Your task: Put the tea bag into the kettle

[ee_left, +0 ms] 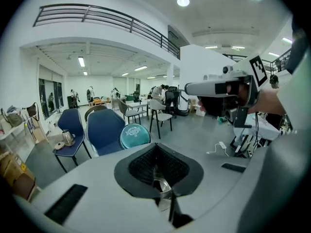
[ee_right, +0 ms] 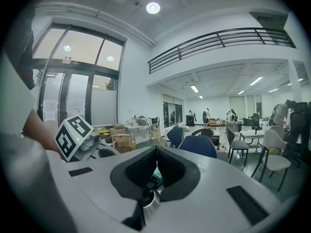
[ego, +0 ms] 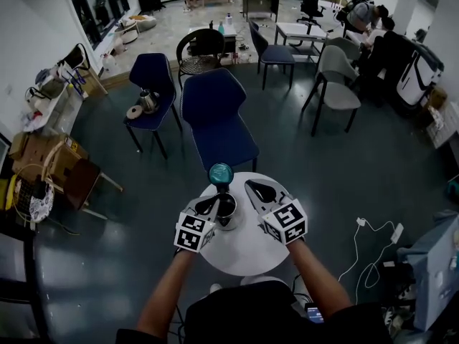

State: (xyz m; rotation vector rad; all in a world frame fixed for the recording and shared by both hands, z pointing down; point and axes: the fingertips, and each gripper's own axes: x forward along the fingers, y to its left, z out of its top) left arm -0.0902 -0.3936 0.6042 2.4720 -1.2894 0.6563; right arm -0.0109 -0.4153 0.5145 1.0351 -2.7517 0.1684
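Right gripper (ee_right: 156, 159): your fingers are pressed together along the seam. A thin teal scrap hangs in the gap just under it. I judge this scrap to be the tea bag (ee_right: 156, 174), pinched at its top. Its full shape and long axis cannot be made out.

Left gripper (ee_left: 155, 161): your fingers are also pressed together. Bright metal shows directly beneath them, which is the rim of the kettle (ego: 226, 211). Whether you are nipping that rim or only resting against it cannot be settled from these views.

Position: the kettle stands open near the far edge of the round white table (ego: 247, 255), between your two grippers. A teal round-topped object (ego: 221, 172) stands just beyond it on the far side.

Governing relation: in the head view your right tips sit just to the right and far side of the kettle's mouth, angled toward it. In the right gripper view the metal rim lies straight below the pinched scrap. The opening is therefore down and slightly left and near from the tea bag.

Assessment: the right gripper is the carrying one and is already close. What remains appears to be a short move to centre over the mouth, then release. The left gripper crowds the left rim, so keep the drop clear of it.
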